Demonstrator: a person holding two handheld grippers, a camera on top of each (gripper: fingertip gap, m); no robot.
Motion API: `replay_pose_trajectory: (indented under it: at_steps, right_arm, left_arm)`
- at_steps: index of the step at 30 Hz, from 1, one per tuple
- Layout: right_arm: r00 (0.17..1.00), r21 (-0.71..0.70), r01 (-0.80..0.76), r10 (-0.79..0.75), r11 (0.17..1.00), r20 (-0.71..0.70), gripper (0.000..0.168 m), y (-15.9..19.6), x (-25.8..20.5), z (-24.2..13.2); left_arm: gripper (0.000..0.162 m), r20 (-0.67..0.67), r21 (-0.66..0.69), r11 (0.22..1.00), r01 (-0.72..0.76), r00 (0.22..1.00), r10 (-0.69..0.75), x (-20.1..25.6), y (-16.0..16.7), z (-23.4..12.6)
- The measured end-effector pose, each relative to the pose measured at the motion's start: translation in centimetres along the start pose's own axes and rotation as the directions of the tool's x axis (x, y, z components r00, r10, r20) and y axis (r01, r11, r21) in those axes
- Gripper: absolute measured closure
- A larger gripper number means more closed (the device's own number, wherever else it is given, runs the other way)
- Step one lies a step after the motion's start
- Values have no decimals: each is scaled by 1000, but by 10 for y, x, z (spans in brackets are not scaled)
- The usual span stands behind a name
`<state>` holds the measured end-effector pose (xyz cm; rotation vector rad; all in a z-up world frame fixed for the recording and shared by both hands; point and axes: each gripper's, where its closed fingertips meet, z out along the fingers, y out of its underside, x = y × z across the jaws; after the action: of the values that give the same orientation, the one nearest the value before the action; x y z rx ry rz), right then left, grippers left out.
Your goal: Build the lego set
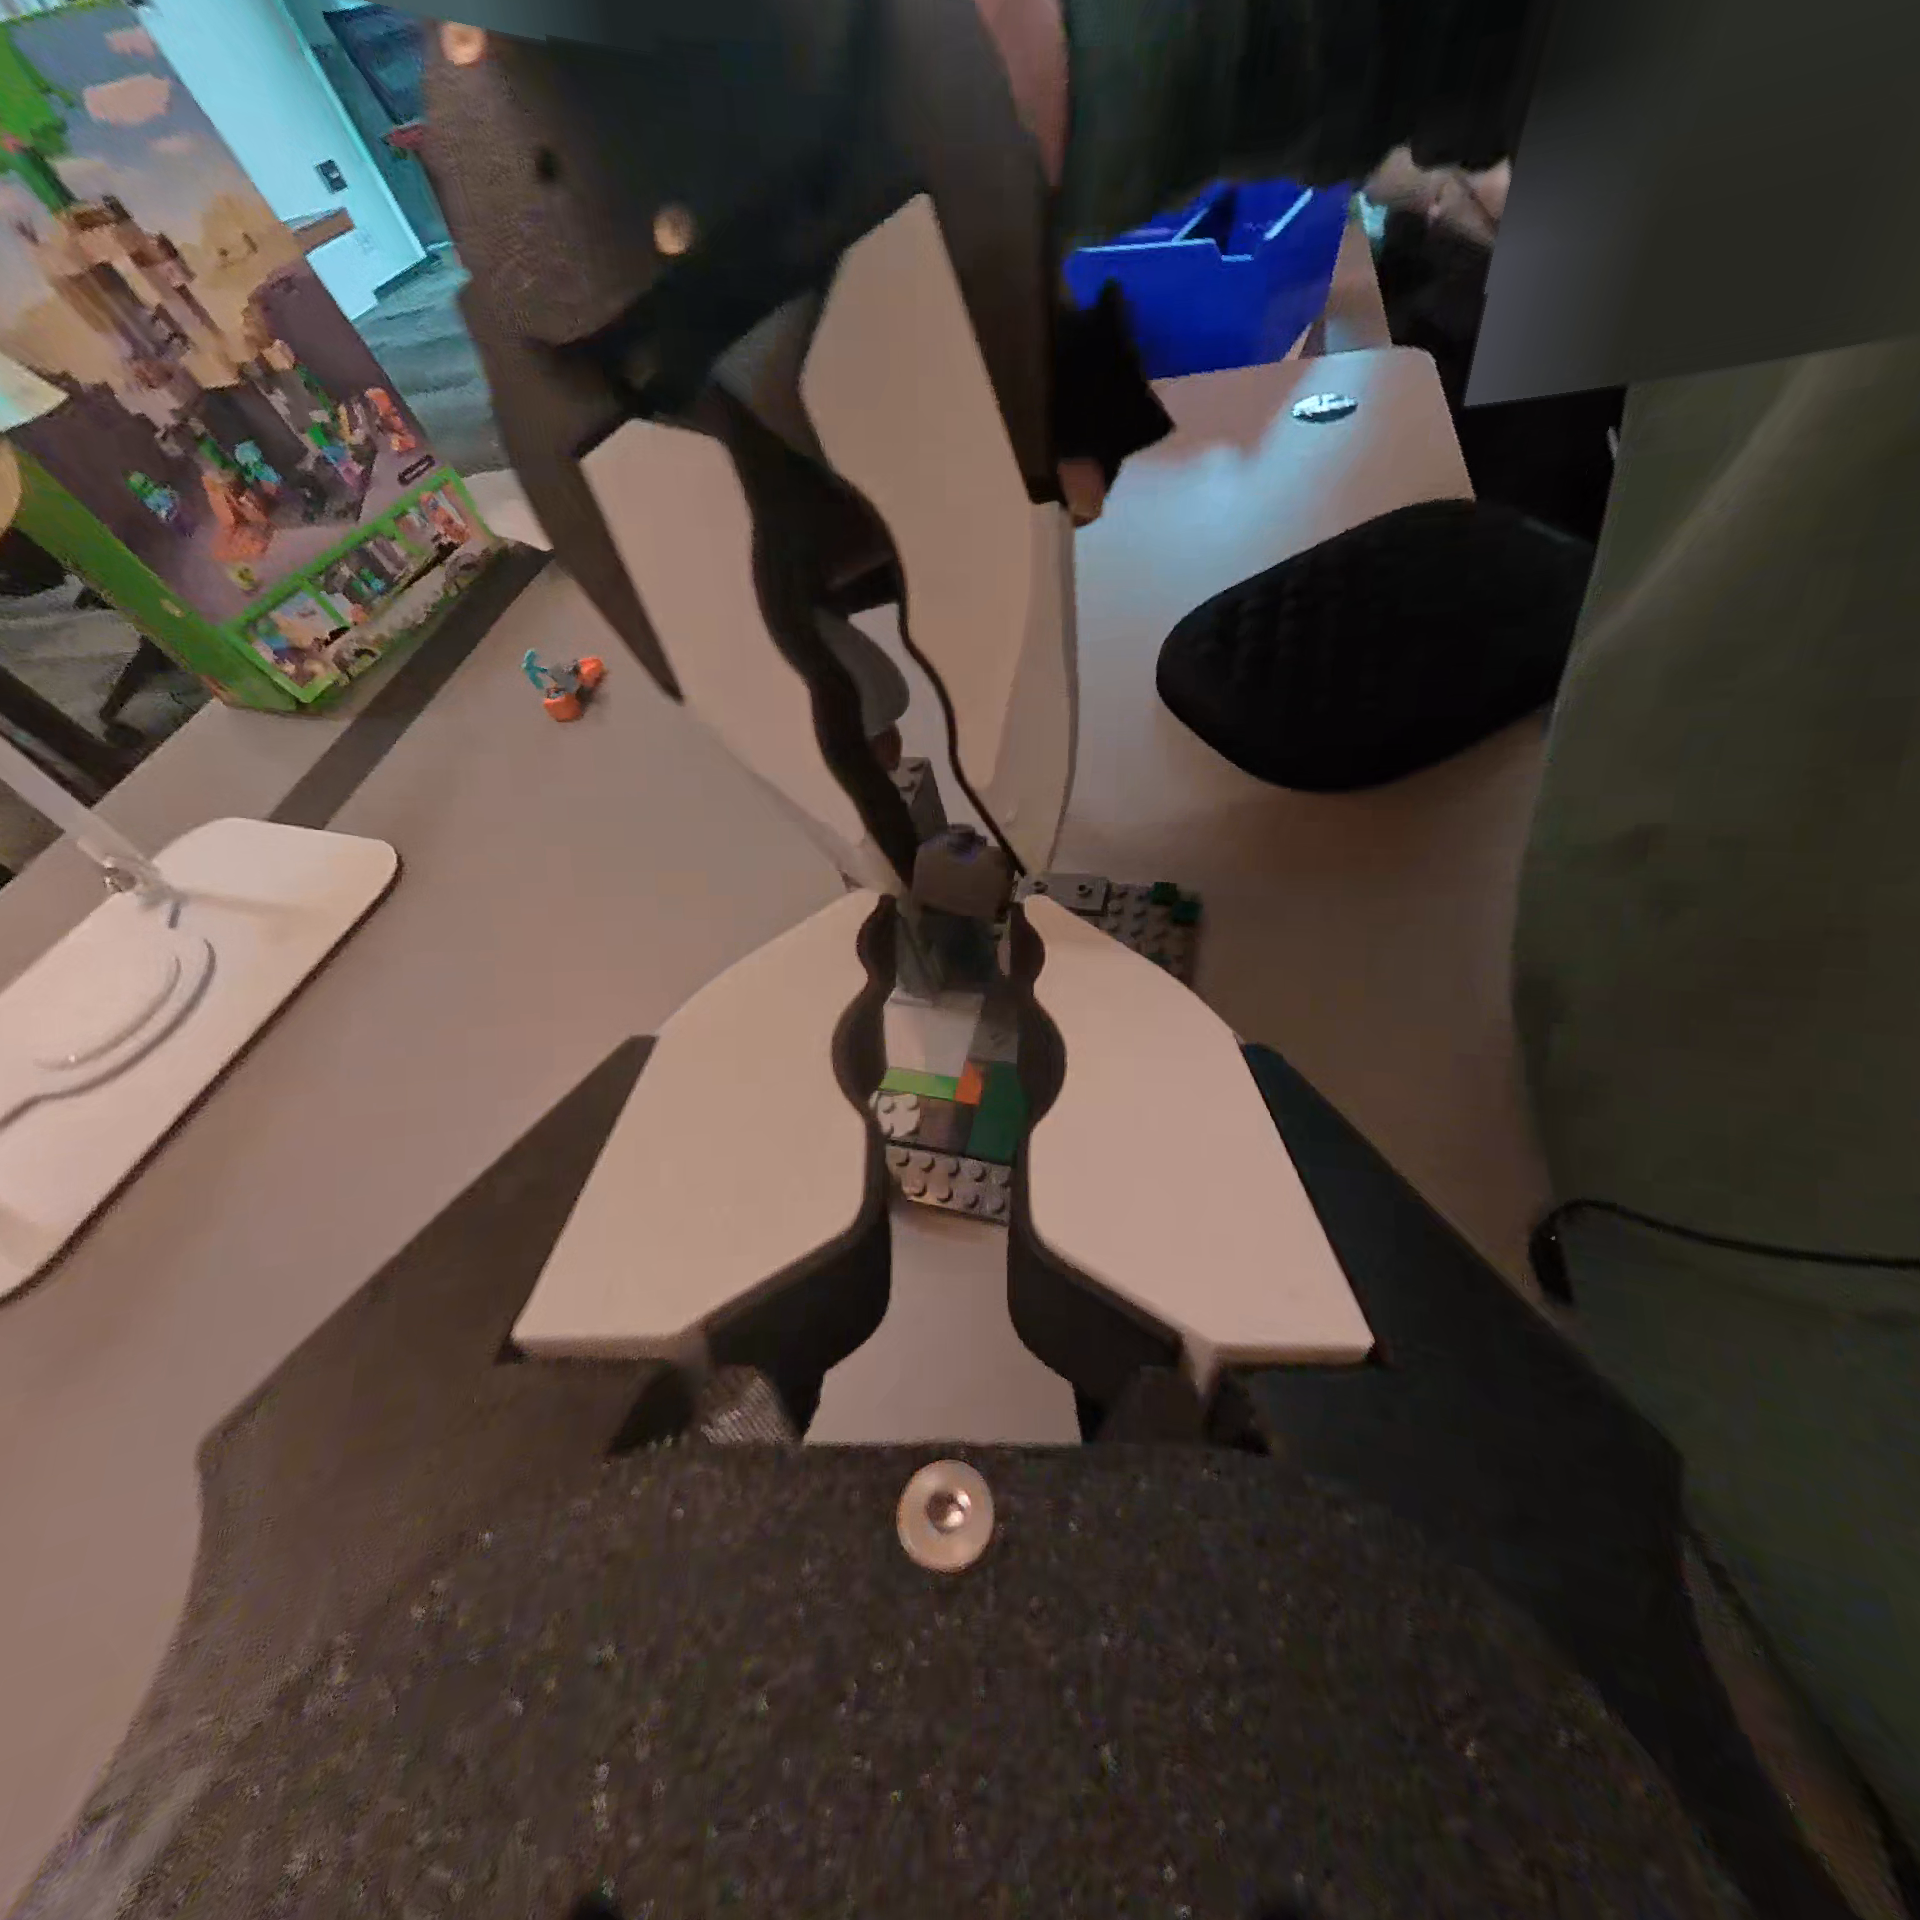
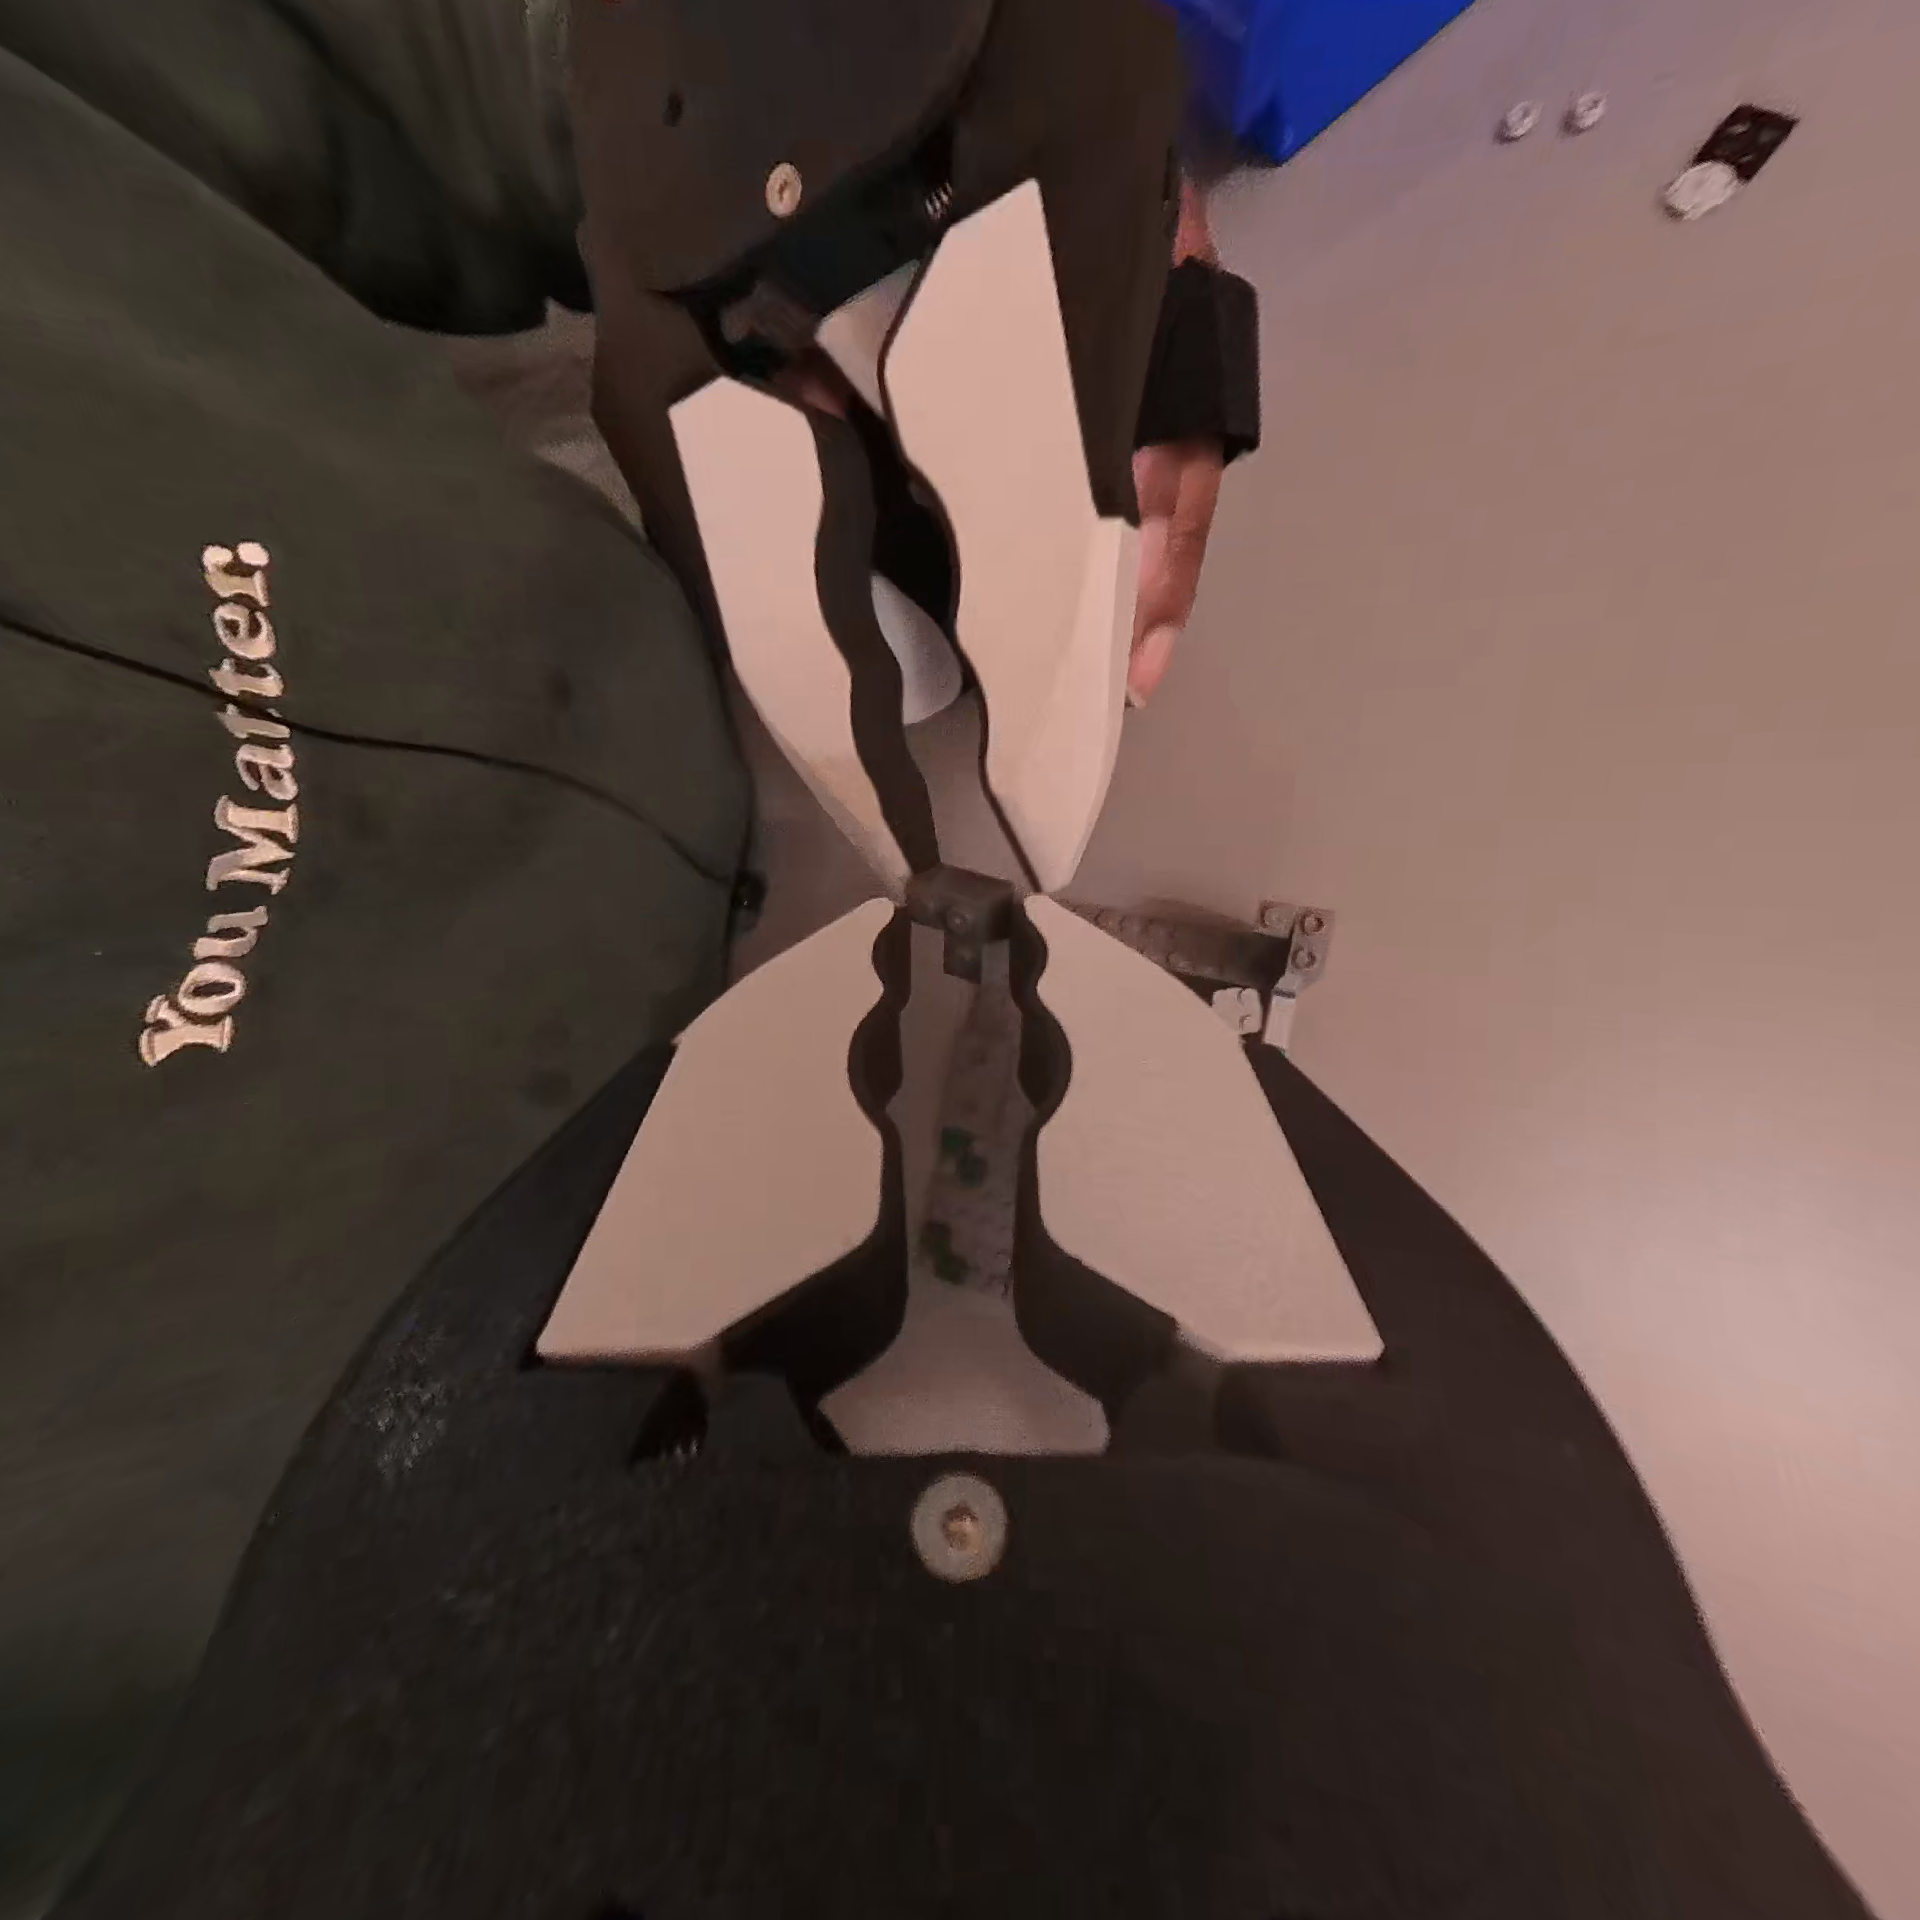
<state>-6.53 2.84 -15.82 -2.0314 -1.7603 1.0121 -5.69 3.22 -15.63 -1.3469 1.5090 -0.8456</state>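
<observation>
It looks like an office: a pale desk [image 1: 436, 1018] holds a white lamp base [image 1: 177, 997] at left, a black wrist rest [image 1: 1361, 644] far right, with grey carpet [image 1: 416, 343] beyond.

I am holding my left black-and-white two-finger tool [image 1: 948, 914] nearly closed, tip to tip with my right black-and-white tool [image 2: 958, 914], which is likewise narrowed; both are pinching inward.
</observation>
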Motion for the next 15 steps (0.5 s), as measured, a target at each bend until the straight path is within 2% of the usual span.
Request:
replay_pose_trajectory:
  at_steps: [5,11,15]
  right_arm:
    - [997,-83,-52,57,995,52,151,0,8,3]
    - [981,-72,-145,153,987,123,150,-5,17,5]
    - [972,-55,-176,182,983,148,150,-10,22,5]
  left_arm:
    - [145,49,-30,998,-58,997,59,-7,5,1]
    - [145,148,-46,994,-101,983,106,-17,10,0]
    - [145,200,-32,996,-85,976,90,-23,11,-3]
